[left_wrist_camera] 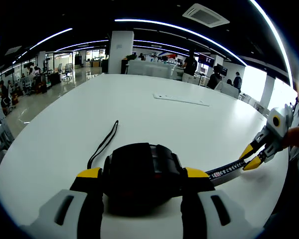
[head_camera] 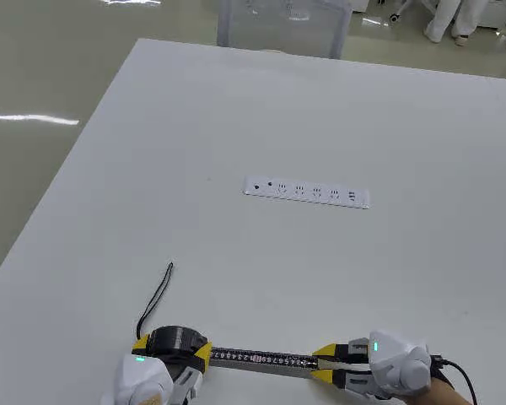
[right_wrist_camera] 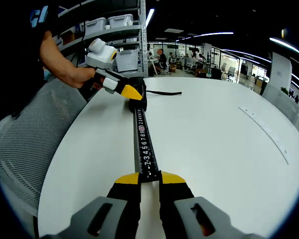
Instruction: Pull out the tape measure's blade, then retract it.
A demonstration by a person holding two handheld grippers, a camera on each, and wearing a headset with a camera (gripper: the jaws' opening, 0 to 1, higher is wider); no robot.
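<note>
We hold the left gripper clamped on the tape measure case. Its yellow-tipped jaws press the black case from both sides, near the table's front edge. Our right gripper pinches the free end of the blade, with its jaws pressed together on it. The blade lies extended and flat on the white table, running straight between the two grippers with its numbers facing up. A black wrist strap trails from the case across the tabletop. Farther out, well apart from the tape, lies a white power strip.
</note>
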